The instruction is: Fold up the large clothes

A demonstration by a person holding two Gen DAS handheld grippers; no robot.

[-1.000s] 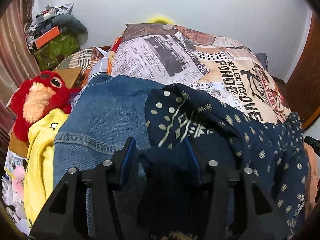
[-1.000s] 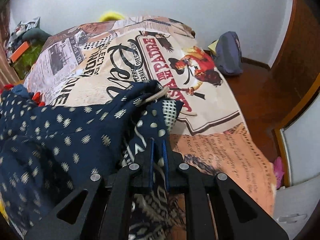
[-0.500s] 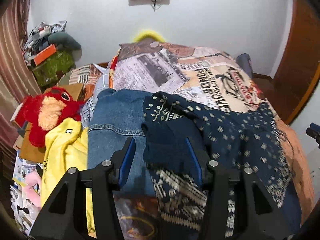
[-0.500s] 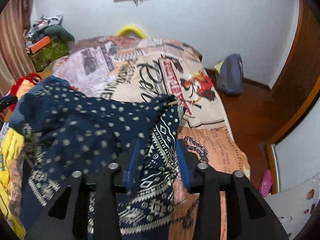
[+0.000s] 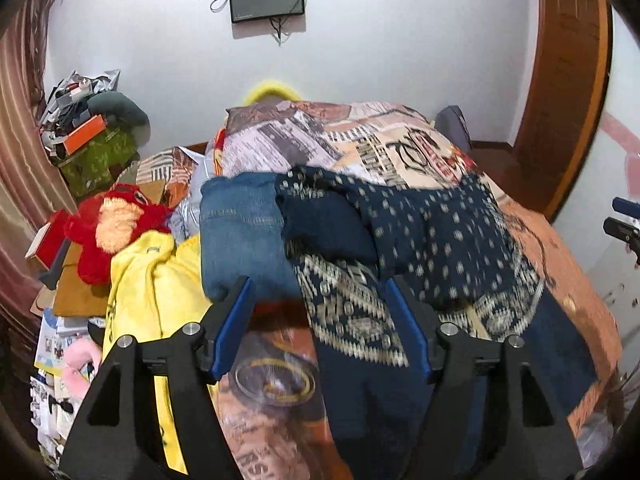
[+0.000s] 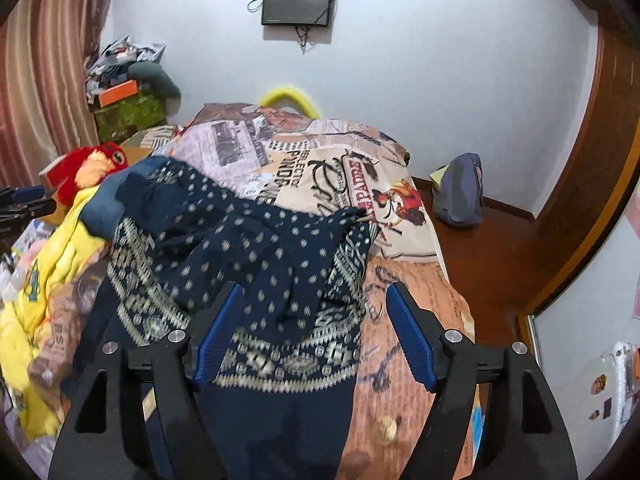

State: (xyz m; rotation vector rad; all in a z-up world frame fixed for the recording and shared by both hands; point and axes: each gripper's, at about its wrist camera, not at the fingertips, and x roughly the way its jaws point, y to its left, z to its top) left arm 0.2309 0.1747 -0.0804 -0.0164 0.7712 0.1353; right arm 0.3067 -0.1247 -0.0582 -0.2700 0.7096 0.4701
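Fingers (image 6: 408,336) of both grippers have just spread, empty, above the navy garment's (image 6: 256,248) patterned hem.

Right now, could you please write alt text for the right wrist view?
A navy patterned garment lies loosely folded on a bed with a newspaper-print cover. The open right gripper hovers above it, holding nothing. Yellow clothing and a red plush toy sit at left.

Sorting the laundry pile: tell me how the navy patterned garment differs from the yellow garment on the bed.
The navy patterned garment carries pale dots and banded borders; the yellow garment is mostly plain. The navy one spreads across the bed's middle, the yellow one lies bunched at the left edge. Both lie loose on the printed bedspread, in no gripper.
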